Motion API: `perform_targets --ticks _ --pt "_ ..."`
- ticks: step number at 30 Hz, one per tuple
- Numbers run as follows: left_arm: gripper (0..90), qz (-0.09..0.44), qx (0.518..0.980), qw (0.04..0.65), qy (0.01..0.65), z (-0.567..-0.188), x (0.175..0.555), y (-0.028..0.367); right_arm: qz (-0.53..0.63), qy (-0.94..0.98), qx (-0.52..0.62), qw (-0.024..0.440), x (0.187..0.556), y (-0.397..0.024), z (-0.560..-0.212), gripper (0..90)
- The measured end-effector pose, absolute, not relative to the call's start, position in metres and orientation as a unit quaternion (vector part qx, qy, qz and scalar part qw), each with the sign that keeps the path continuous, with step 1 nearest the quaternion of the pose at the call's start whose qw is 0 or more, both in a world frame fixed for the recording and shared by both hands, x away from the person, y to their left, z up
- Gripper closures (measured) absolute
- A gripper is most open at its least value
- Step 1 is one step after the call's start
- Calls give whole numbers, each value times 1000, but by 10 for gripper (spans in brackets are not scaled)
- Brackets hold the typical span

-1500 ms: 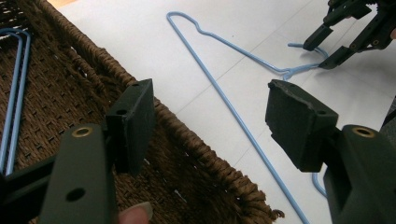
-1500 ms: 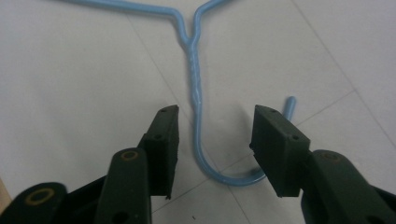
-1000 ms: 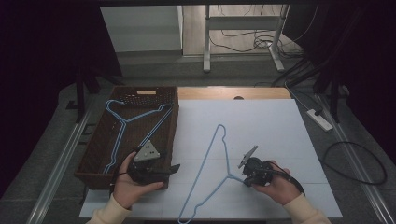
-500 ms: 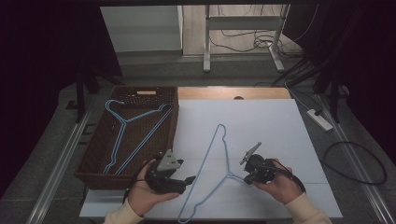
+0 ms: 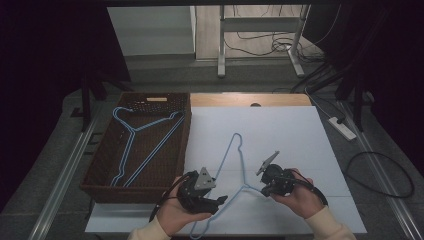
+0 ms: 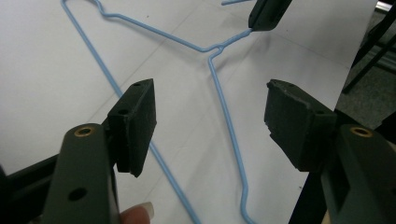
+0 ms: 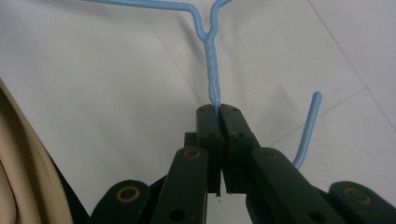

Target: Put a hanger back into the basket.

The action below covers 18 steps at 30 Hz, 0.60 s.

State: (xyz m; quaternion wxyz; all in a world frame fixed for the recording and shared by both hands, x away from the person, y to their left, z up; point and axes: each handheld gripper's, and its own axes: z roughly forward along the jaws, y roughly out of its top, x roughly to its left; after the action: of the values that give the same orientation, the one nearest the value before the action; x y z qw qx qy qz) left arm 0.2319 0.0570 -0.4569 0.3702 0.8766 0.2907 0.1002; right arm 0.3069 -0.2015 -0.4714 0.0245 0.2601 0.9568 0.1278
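Observation:
A light-blue wire hanger (image 5: 235, 136) lies flat on the white sheet (image 5: 280, 130). My right gripper (image 5: 259, 187) is shut on the hanger's twisted neck (image 7: 212, 70), and the hook's free end (image 7: 310, 121) curls up beside its jaws. My left gripper (image 5: 220, 200) stands open just left of the neck, low over the hanger's lower arm. In the left gripper view, one hanger wire (image 6: 224, 112) runs along the sheet between the open jaws of the left gripper (image 6: 210, 116), untouched. The right gripper's tip (image 6: 268, 14) pinches the neck farther off.
A dark wicker basket (image 5: 100, 175) sits at the left edge of the sheet with another blue hanger (image 5: 135, 132) inside. A strip of wooden tabletop (image 5: 250, 100) shows behind the sheet. Cables and a power strip (image 5: 342, 127) lie on the floor at right.
My left hand has moved right, from the basket's near corner to the hanger's lower arm beside the neck. The right gripper has stayed put, still clamped on the neck.

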Motion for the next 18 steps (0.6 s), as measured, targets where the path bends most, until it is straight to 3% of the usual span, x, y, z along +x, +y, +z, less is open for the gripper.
perform_targets --ticks 18 --pt "380 50 896 329 293 -501 251 23 132 956 259 34 305 -200 -465 881"
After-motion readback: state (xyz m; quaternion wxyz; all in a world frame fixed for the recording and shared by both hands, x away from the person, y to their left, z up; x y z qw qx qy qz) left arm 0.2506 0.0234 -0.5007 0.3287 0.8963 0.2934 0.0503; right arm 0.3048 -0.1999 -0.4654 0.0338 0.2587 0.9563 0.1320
